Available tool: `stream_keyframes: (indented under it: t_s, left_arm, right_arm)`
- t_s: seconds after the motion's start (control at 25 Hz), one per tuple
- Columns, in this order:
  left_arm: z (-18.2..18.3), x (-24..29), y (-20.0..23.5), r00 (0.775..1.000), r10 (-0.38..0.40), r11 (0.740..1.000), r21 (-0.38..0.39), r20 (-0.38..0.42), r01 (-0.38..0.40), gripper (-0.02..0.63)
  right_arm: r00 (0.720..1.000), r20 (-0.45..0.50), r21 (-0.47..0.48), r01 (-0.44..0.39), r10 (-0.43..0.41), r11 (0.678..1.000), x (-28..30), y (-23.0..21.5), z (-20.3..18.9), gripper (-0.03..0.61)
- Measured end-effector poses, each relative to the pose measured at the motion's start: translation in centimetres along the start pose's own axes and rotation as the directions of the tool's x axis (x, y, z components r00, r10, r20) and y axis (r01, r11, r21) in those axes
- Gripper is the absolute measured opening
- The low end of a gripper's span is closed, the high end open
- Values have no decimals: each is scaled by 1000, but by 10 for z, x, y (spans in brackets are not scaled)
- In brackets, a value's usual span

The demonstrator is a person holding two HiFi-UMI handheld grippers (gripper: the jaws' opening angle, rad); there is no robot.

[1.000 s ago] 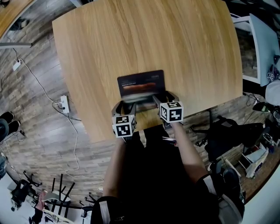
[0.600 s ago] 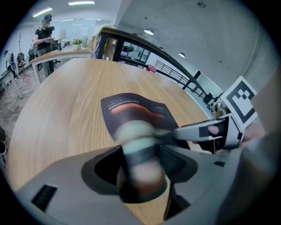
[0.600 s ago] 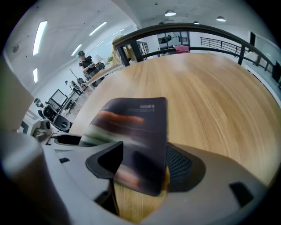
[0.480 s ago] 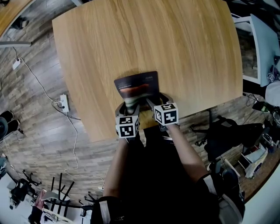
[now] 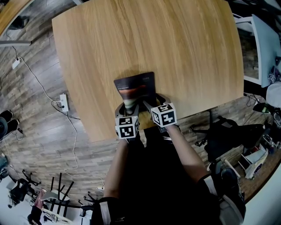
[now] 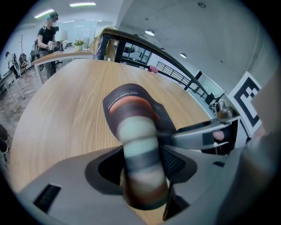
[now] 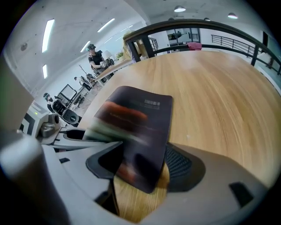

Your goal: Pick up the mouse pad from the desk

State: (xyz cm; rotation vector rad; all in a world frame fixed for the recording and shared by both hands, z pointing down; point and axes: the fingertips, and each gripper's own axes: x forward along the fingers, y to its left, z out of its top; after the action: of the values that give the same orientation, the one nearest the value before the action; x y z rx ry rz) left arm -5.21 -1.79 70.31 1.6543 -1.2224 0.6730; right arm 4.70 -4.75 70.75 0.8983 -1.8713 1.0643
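Wood-plank floor (image 5: pixel 39 145), white power strip (image 5: pixel 64 103), ceiling strip lights (image 7: pixel 48 31)

Open-plan office, wooden desks (image 6: pixel 66 110), ceiling strip lights (image 6: pixel 82 5), floor power strip (image 5: pixel 64 103)

Head view overhead; gripper views low, sharing desk (image 5: pixel 153 39).

mouse pad (image 5: pixel 135 86) seemingly in left claw (image 5: pixel 130 105)
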Motion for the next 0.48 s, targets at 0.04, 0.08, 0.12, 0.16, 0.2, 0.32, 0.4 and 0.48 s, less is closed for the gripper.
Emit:
stream_keyframes:
  t_s: [0.04,0.08,0.12,0.16,0.2,0.32,0.4,0.48]
  left_arm:
    - [0,0,0,1000,5,1000,-1,2,-5,260]
    - [0,0,0,1000,9,1000,-2,4,-9,251]
    - [0,0,0,1000,11,1000,-3,6,-11,248]
    - [0,0,0,1000,13,1000,-4,7,-13,245]
    - [-1,0,0,1000,14,1000,-5,8,-14,244]
    - [-1,0,1,1000,19,1000,-7,7,-19,239]
    - [0,0,2,1000,21,1000,-13,11,-21,241]
    - [1,-1,3,1000,27,1000,-13,11,-27,241]
  right_arm:
    - [1000,0,0,-5,5,1000,0,1,0,273]
    - [1000,1,-1,-11,11,1000,0,1,0,273]
    - [1000,1,-3,-16,16,1000,0,2,-1,273]
    - [1000,0,-7,-22,22,1000,0,3,-1,273]
    - [1000,-1,-11,-27,27,1000,0,5,-1,273]
    - [999,-12,-27,-47,46,999,2,11,-2,273]
    - [998,-17,-38,-54,53,998,3,15,-2,273]
    - [998,-16,-40,-60,59,997,4,16,-1,273]
